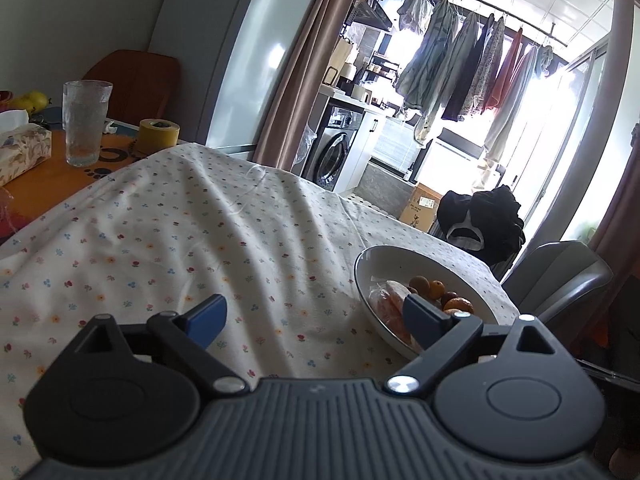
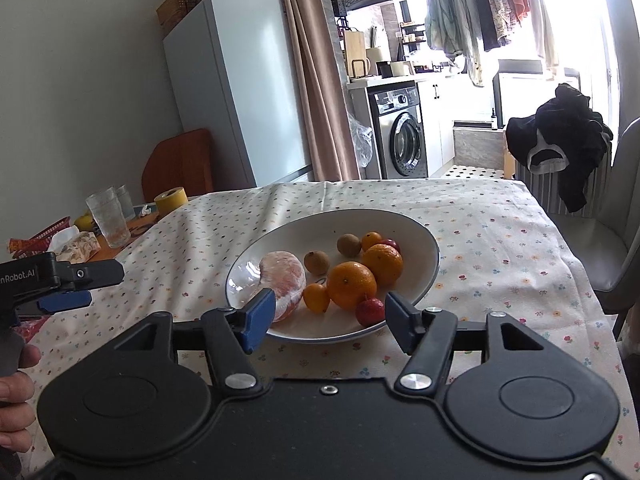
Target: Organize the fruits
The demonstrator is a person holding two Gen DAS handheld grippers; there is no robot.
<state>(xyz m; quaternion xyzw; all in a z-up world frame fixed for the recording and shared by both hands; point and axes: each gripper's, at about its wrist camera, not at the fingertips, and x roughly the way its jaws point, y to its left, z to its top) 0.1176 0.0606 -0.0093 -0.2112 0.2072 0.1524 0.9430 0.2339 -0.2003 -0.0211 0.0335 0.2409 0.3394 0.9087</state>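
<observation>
A white bowl (image 2: 416,236) stands on the flowered tablecloth and holds the fruit: a wrapped peeled citrus (image 2: 284,280), two big oranges (image 2: 352,284), small orange fruits, two brown round fruits (image 2: 317,262) and small red fruits (image 2: 370,312). My right gripper (image 2: 330,320) is open just before the bowl's near rim, with nothing between its blue pads. My left gripper (image 1: 314,320) is open over the cloth to the left of the bowl (image 1: 384,260), its right finger overlapping the rim. In the right wrist view the left gripper (image 2: 68,284) shows at the left edge, held by a hand.
At the table's far left stand drinking glasses (image 2: 109,216), a yellow tape roll (image 2: 171,198), a tissue pack (image 1: 22,148) and yellow fruit (image 1: 34,100). A grey chair (image 2: 616,216) is at the right side. A fridge and washing machine lie beyond.
</observation>
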